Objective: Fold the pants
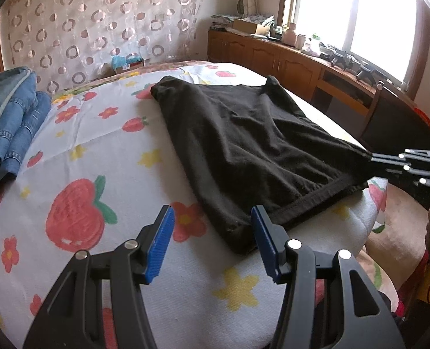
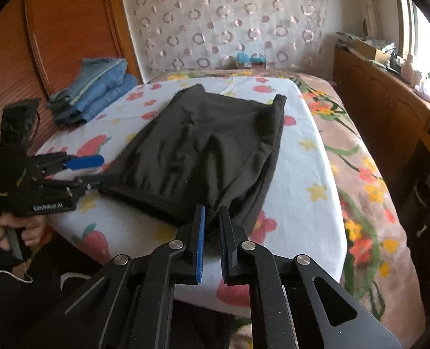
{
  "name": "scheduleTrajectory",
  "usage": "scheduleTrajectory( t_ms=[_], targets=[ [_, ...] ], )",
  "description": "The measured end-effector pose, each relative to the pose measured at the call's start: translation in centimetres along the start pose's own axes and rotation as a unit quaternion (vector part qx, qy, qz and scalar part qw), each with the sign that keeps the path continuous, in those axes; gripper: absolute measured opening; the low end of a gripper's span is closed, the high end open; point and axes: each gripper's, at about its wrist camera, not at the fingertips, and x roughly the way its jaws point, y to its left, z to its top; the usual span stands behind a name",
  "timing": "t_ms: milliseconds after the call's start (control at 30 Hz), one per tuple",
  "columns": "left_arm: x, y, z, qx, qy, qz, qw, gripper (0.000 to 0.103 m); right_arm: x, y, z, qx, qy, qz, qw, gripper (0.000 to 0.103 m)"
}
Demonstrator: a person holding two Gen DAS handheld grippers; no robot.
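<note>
1. A pair of black pants lies folded into a rough rectangle on a white sheet printed with strawberries and flowers, spread over a bed.
2. In the left wrist view, the pants fill the centre and run from about 12 o'clock down to about 5 o'clock, where a hemmed edge faces the camera.
3. The left gripper sits at 6 o'clock in its own view with its blue-padded fingers spread apart and nothing between them. The near corner of the pants lies just inside the gap, close to the finger on the right of the picture; whether they touch cannot be told.
4. In the right wrist view, the right gripper sits at 6 o'clock with its fingers nearly together, clamped on the near corner of the pants, and the cloth gathers into folds where it is pinched.
5. From that same view, the left gripper appears at 9 o'clock, held in a hand, its fingers parted at the pants' left edge.
6. A stack of folded blue jeans rests on the sheet at about 10 o'clock, well apart from the pants, near a wooden headboard.
7. A wooden cabinet runs beneath a bright window at 2 o'clock in the left wrist view.
</note>
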Motion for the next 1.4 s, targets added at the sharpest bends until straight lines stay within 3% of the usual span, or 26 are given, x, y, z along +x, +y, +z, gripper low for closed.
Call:
scheduleTrajectory(
  t_ms=[133,333,433,700,1233,1333,1400],
  targets=[
    [-0.4,-0.1,-0.1,0.001,-0.006,-0.005,1.0000,0.054,0.8,-0.3,-0.7,0.010,0.009,-0.014,1.000,0.007],
    [-1.1,-0.2,0.2,-0.005,-0.023,-0.022,0.9995,0.054,0.5,-0.7,-0.7,0.023,-0.005,-0.018,1.000,0.033],
    [-1.0,-0.4,0.2,-0.004,-0.024,-0.024,0.9994,0.054,0.9,-1.2,-0.7,0.035,-0.004,-0.023,0.999,0.038],
    [0.2,-0.6,-0.3,-0.003,-0.002,-0.019,0.9998,0.054,2.0,-1.4,-1.3,0.048,0.000,-0.021,0.999,0.038],
    [0.3,-0.3,-0.7,-0.016,-0.004,-0.032,0.9993,0.054,2.2,-1.2,-1.0,0.059,0.008,-0.029,0.998,0.041],
    [0.3,-0.3,-0.7,-0.016,-0.004,-0.032,0.9994,0.054,2.3,-1.0,-0.9,0.060,0.009,-0.003,0.998,0.021],
    [0.3,-0.3,-0.7,-0.017,-0.004,-0.032,0.9993,0.054,2.4,-0.8,-0.8,0.056,0.007,0.003,0.998,0.016]
  ],
)
